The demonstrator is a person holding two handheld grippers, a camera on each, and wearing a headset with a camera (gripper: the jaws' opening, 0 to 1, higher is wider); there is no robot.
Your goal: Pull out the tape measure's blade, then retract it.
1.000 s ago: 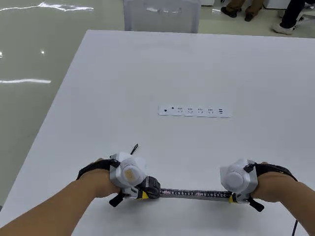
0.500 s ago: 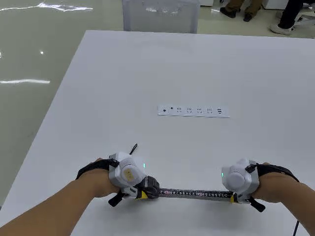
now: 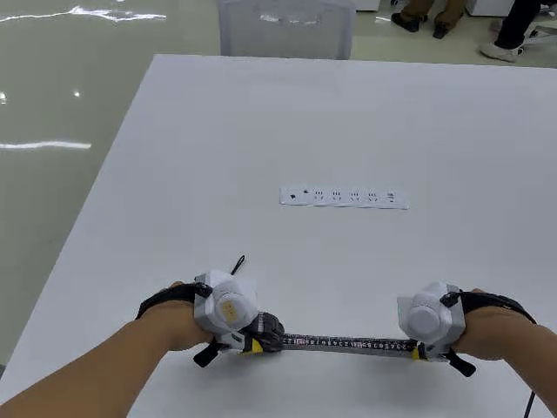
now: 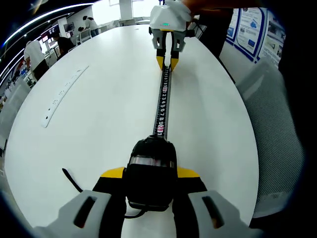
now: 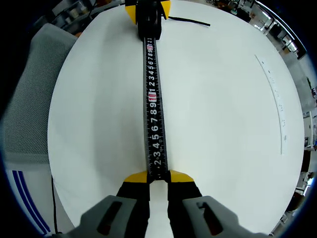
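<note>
Head view: tape measure case [image 3: 265, 333] at 7 o'clock on white table [image 3: 305, 131], pinched in my left gripper [image 3: 251, 343]; blade [image 3: 348, 344] spans to my right gripper [image 3: 416, 351] at 5 o'clock.
Left gripper view: jaws clamp the case, blade runs toward 12.
Right gripper view: jaws pinch the blade's tip; case at 12 o'clock.

Left gripper [image 3: 251, 341], at 7 o'clock, clasps the tape measure [image 3: 268, 332]; right gripper [image 3: 416, 351], at 5 o'clock, pinches its extended blade [image 3: 348, 344] over the white worktop [image 3: 261, 131].
</note>
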